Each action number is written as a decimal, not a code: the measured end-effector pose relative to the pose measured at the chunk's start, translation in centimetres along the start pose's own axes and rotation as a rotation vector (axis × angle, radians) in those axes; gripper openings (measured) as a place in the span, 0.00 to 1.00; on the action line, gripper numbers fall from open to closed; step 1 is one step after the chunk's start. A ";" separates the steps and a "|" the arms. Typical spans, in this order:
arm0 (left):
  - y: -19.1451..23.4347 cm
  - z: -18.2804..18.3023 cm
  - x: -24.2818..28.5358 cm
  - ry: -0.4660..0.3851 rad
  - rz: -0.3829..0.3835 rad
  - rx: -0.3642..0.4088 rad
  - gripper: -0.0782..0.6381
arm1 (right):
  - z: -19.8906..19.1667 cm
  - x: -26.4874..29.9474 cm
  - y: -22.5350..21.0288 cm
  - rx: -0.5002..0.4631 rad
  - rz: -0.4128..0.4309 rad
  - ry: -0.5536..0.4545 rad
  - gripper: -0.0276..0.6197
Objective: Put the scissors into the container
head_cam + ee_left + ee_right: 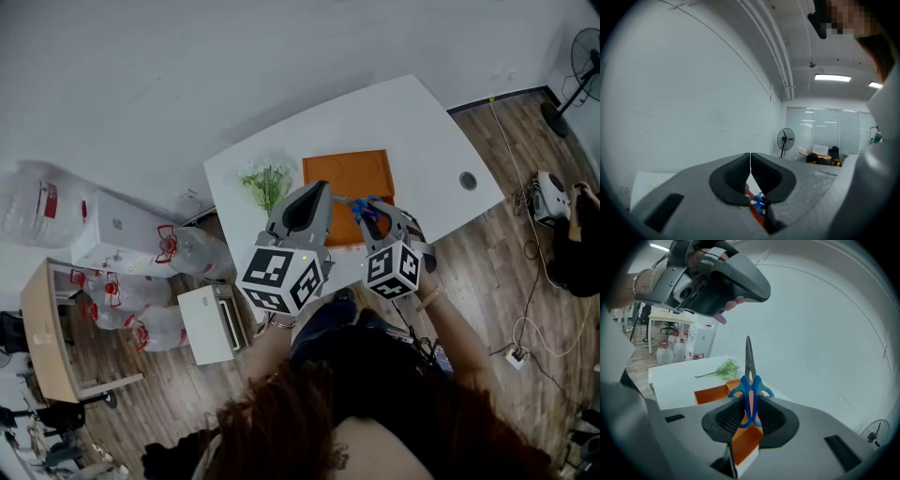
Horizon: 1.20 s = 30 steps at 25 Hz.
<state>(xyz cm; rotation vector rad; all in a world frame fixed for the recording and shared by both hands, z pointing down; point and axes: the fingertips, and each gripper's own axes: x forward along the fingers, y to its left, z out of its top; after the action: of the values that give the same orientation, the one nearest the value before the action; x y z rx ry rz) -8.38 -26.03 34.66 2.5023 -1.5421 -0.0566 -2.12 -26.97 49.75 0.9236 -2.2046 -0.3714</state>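
One sprig of green foliage (pixel 267 180) lies on the white rounded surface (pixel 422 141), just beside the single shallow orange rectangular container (pixel 352 173). One pair of blue-handled, steel-bladed scissors (pixel 749 390) is pinched by its handles in the right gripper (pixel 750 405), over the container's near edge. The left gripper (pixel 750 168) has its ribbed black pads pressed together, with nothing between them.

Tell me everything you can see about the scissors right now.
The scissors have bright blue, plastic-looking handle loops and slim grey metal blades, which are closed together. In the right gripper view they stand nearly upright, blades pointing away from the right gripper, whose black ribbed pads clamp the handles from both sides. They hang over the orange container and appear clear of it, with only the pads touching them.
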 end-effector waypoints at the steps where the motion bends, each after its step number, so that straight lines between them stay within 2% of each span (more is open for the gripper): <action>1: 0.1 0.0 0.1 0.001 -0.001 -0.001 0.13 | -0.2 0.3 0.1 -0.007 0.006 0.008 0.16; 10: 1.4 -0.3 0.9 0.014 -0.007 -0.011 0.13 | -2.4 3.3 1.9 -0.077 0.073 0.091 0.16; 30: 3.7 -2.2 1.4 0.053 0.012 -0.048 0.13 | -7.5 7.5 4.6 -0.122 0.215 0.280 0.16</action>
<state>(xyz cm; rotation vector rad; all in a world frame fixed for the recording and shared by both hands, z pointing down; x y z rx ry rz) -10.70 -28.55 37.65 2.4374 -1.5172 -0.0240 -2.87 -29.02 61.09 0.6239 -1.9755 -0.2538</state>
